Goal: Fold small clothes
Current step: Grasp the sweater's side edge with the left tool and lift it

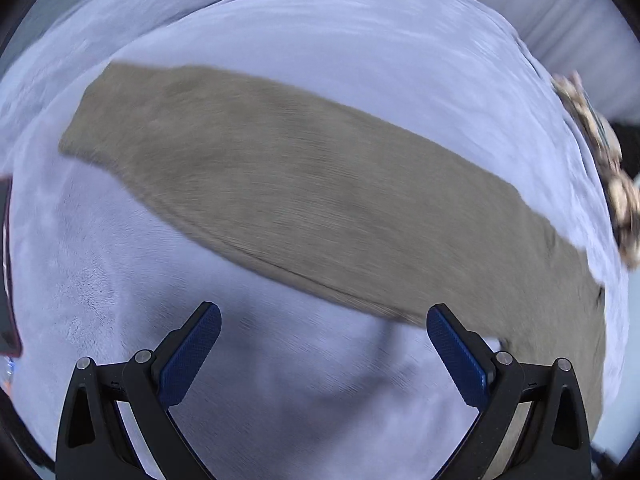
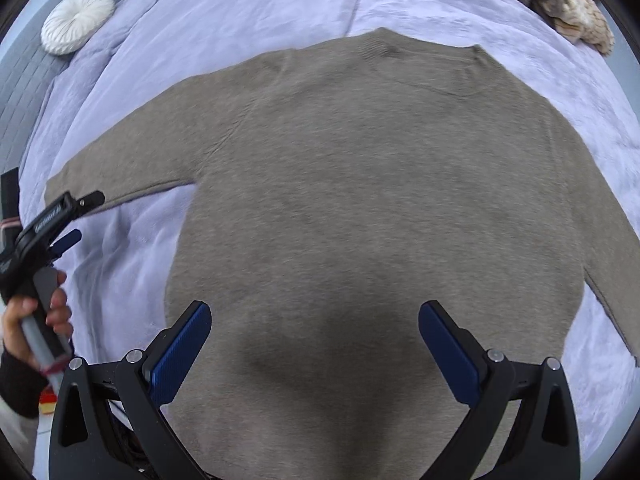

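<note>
A grey-brown knitted sweater (image 2: 360, 200) lies flat on a lilac blanket (image 2: 248, 4), neck at the far side, both sleeves spread out. My right gripper (image 2: 314, 316) hovers open above its lower body, nothing between the blue pads. In the left wrist view one long sleeve (image 1: 304, 196) runs across the blanket (image 1: 280, 380); my left gripper (image 1: 324, 316) is open just before the sleeve's near edge, its right fingertip (image 1: 438, 320) at that edge. The left gripper (image 2: 76, 220) also shows in the right wrist view, held by a hand (image 2: 36, 312) near the sleeve's cuff.
A round white cushion (image 2: 78, 20) lies at the far left on a grey padded surface (image 2: 24, 80). A cream and brown fluffy bundle (image 2: 560, 0) sits at the blanket's far right corner; the same fluffy bundle (image 1: 608, 168) shows in the left wrist view. That view is motion-blurred.
</note>
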### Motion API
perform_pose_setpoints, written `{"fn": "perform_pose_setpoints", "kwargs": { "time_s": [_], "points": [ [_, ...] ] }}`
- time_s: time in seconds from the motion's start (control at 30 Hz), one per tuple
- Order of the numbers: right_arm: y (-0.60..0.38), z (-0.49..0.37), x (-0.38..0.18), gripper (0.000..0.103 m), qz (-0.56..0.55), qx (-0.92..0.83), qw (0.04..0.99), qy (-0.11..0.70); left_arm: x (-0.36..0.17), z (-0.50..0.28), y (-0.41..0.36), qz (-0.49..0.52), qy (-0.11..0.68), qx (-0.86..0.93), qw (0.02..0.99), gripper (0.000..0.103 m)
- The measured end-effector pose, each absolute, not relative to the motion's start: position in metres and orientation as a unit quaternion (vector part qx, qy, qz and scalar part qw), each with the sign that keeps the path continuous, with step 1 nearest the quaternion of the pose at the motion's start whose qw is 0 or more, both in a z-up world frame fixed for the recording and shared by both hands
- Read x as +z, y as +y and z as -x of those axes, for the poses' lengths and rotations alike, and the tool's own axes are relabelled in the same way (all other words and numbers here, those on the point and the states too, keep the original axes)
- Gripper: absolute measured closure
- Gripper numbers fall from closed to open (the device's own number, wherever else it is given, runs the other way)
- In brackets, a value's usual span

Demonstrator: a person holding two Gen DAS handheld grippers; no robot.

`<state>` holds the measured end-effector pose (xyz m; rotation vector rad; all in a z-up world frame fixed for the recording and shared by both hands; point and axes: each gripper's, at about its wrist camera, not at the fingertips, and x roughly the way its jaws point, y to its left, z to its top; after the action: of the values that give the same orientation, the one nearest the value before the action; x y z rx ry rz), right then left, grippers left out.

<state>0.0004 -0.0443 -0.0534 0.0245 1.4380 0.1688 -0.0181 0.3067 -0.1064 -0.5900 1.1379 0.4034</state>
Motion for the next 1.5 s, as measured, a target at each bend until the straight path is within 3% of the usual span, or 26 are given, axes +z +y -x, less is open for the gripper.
{"fn": "perform_pose_setpoints", "kwargs": {
  "time_s": [0.3,0.37,0.43,0.5,0.77,1.03,1.17,1.33,1.47,1.5],
  "points": [
    [-0.01,0.012,-0.071,0.0,0.01,0.103,0.726,0.68,-0.125,0.009,0.351,0.386,0.44,0.195,0.787,0.001],
    [-0.006,0.014,-0.072,0.0,0.012,0.107,0.723,0.682,-0.122,0.009,0.358,0.396,0.419,0.199,0.792,0.019],
    [-0.005,0.016,-0.072,0.0,0.011,0.111,0.722,0.683,-0.122,0.008,0.364,0.404,0.41,0.19,0.795,0.07],
    [-0.004,0.016,-0.071,0.0,0.008,0.115,0.721,0.683,-0.124,0.008,0.366,0.418,0.402,0.163,0.798,0.094],
    [-0.018,0.015,-0.063,0.0,-0.013,0.121,0.73,0.673,-0.056,-0.011,0.333,0.366,0.355,0.063,0.858,0.094],
    [-0.072,0.018,-0.043,0.0,-0.071,0.088,0.758,0.643,0.021,-0.087,0.174,0.288,0.353,-0.134,0.88,0.094],
    [-0.117,0.024,-0.038,0.0,-0.108,0.048,0.767,0.631,0.016,-0.122,0.075,0.235,0.391,-0.206,0.866,0.094],
    [-0.174,0.039,-0.046,0.0,-0.153,-0.004,0.763,0.628,-0.026,-0.145,-0.028,0.15,0.466,-0.233,0.841,0.094],
    [-0.207,0.049,-0.06,0.0,-0.178,-0.034,0.75,0.636,-0.066,-0.135,-0.06,0.085,0.504,-0.204,0.835,0.093],
    [-0.214,0.051,-0.062,0.0,-0.181,-0.038,0.748,0.638,-0.073,-0.134,-0.063,0.069,0.514,-0.198,0.832,0.087]
  ]
}}
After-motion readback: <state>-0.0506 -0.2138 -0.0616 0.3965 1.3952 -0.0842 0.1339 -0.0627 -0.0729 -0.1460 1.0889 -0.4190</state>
